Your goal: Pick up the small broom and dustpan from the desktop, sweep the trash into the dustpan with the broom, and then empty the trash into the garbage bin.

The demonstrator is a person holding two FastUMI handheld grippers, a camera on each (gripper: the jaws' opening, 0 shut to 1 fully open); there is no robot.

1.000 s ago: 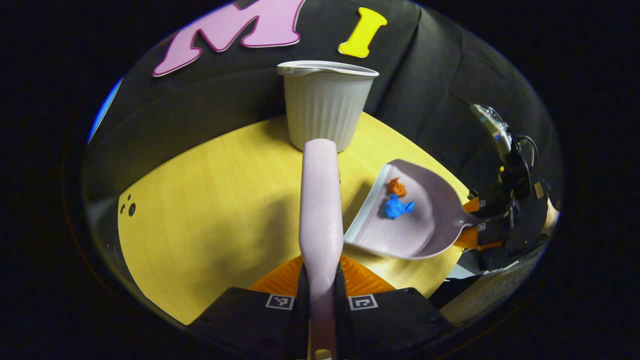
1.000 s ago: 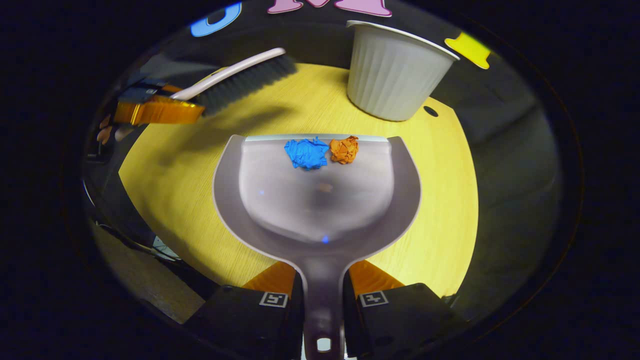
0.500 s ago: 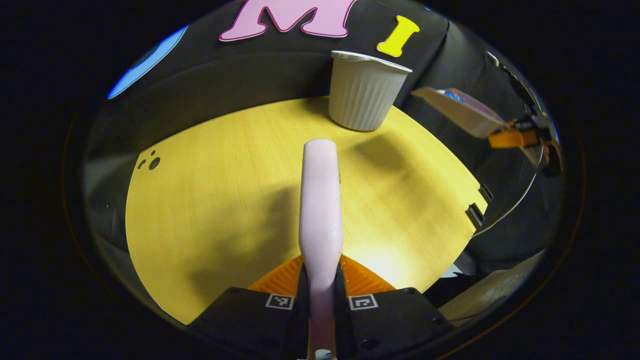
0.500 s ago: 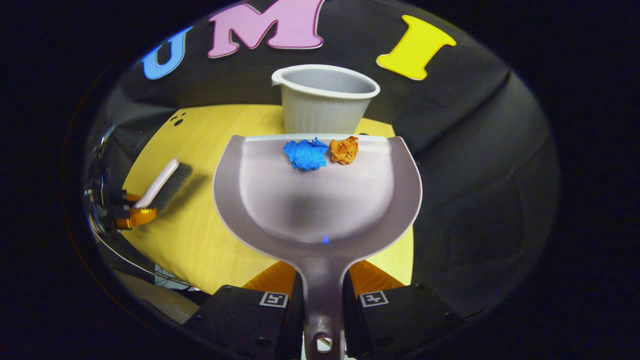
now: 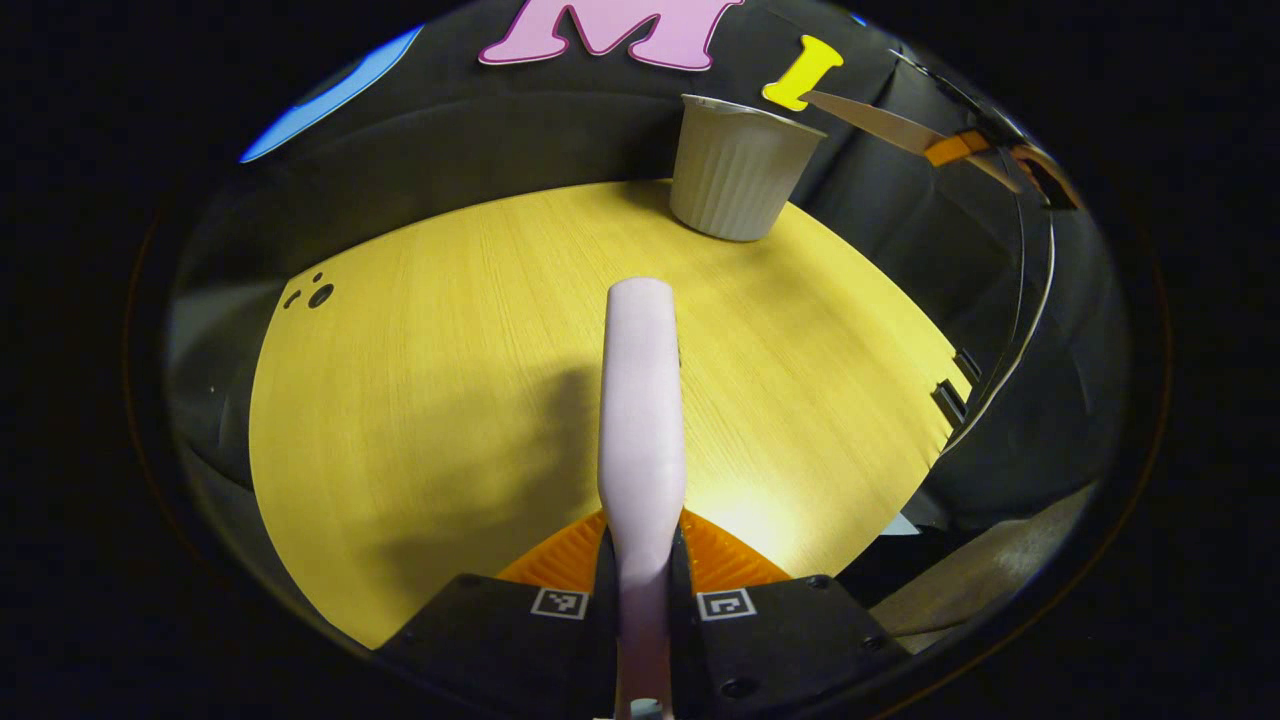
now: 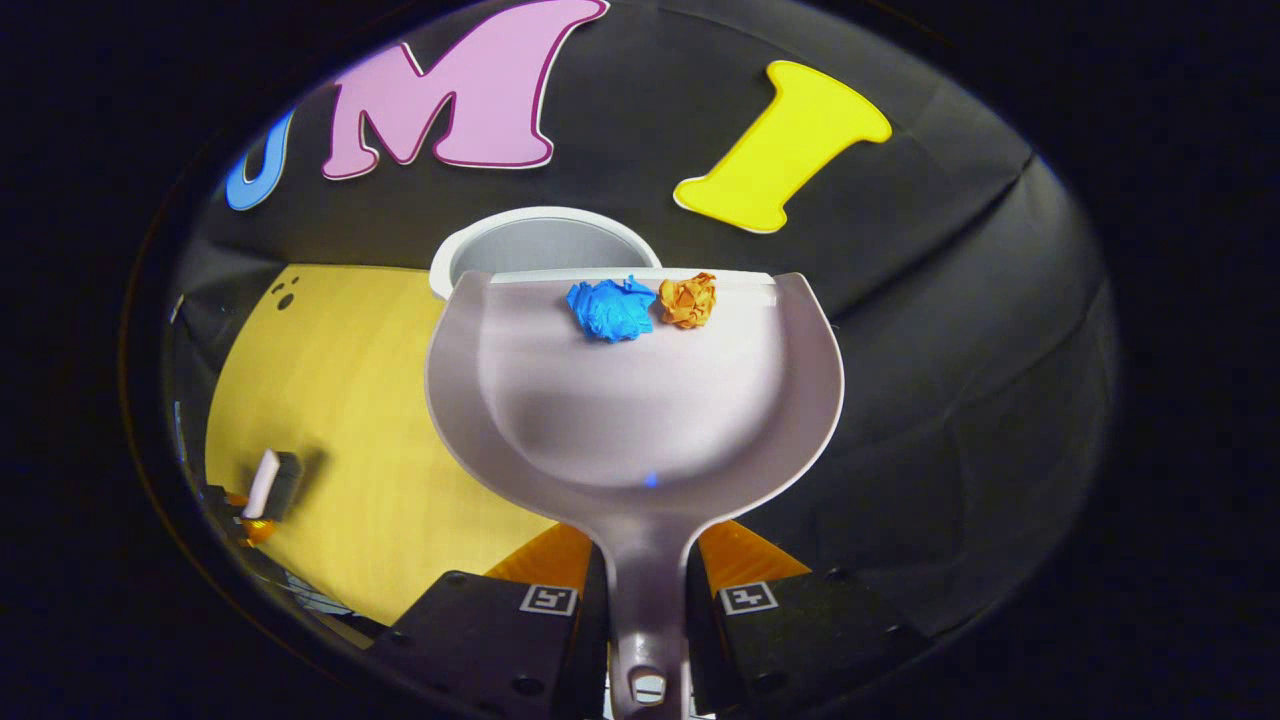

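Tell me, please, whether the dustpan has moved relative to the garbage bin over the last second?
Yes. In the right gripper view the dustpan has risen from the desktop and advanced toward the garbage bin; its front lip now overlaps the bin's rim.

place: staged recording booth | evidence: black cloth wall (image 5: pixel 560 130) across the top of the frame | yellow wooden table (image 5: pixel 420 400) at centre | white ribbed bin (image 5: pixel 738 165) upper right
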